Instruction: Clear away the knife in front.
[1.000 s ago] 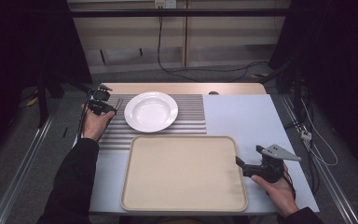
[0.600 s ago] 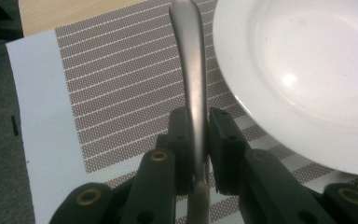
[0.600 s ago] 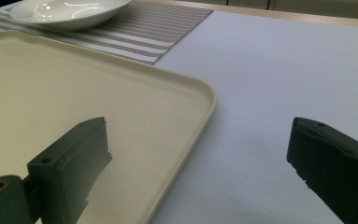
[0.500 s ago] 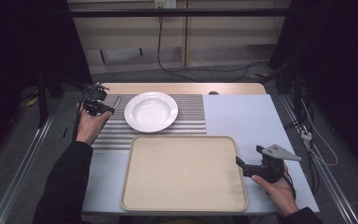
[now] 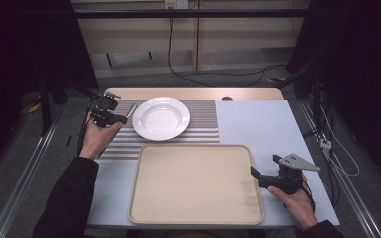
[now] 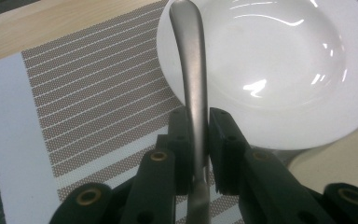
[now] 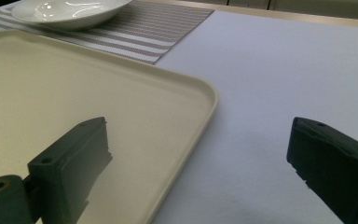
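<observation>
Since 1.0 s ago: left gripper (image 5: pixel 110 115) shifted slightly toward the counter's left edge, w/ its utensil; right gripper (image 5: pixel 273 179) unchanged at tray's right edge.

Item 1: left gripper, held in left hand (image 5: pixel 99 136) over striped placemat (image 5: pixel 198 124), just left of plate. Jaws closed tight on metal utensil handle (image 6: pixel 192 74); handle runs up between them, tip reaching over plate rim. Utensil type: cannot tell, working end hidden.

Item 2: white plate (image 5: pixel 160 118), empty, sits on placemat, far-left part of counter (image 5: pixel 258 119).

Item 3: beige tray (image 5: pixel 196 182), empty, near side of counter, front of placemat, touching or overlapping its near edge.

Item 4: right gripper, in right hand (image 5: pixel 300 203), low beside tray's right rim. Jaws wide apart, holding nothing; one over tray corner, other over bare pale-blue counter.
</observation>
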A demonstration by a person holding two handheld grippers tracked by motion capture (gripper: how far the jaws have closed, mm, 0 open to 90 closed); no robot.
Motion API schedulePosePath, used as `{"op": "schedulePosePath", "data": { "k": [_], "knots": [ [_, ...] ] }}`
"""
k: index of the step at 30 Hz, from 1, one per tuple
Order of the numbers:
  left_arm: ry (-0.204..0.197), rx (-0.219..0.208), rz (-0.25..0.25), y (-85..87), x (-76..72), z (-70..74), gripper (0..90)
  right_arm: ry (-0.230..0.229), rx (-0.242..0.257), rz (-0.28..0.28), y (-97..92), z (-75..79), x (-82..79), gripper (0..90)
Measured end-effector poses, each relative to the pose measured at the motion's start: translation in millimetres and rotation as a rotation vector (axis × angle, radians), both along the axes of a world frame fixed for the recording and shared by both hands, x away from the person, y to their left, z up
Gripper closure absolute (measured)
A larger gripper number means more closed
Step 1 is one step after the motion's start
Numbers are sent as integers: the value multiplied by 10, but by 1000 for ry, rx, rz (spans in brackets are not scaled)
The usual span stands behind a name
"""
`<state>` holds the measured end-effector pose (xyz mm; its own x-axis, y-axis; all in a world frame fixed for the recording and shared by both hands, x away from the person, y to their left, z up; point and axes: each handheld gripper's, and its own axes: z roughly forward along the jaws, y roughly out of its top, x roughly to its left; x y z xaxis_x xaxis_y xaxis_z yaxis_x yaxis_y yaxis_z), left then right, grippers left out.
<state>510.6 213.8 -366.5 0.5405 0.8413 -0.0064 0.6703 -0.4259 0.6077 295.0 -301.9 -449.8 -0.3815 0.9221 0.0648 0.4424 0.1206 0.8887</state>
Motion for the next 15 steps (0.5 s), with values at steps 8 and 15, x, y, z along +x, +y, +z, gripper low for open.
{"op": "schedulePosePath", "data": {
  "k": [8, 15],
  "knots": [
    [-11, -7, -16, -39, -162, 4, 798, 4, -2, -5, 0, 0, -1, 52],
    [-14, -22, -13, -63, -305, 9, 798, 0, 2, -2, -3, 5, -8, 53]
  ]
}}
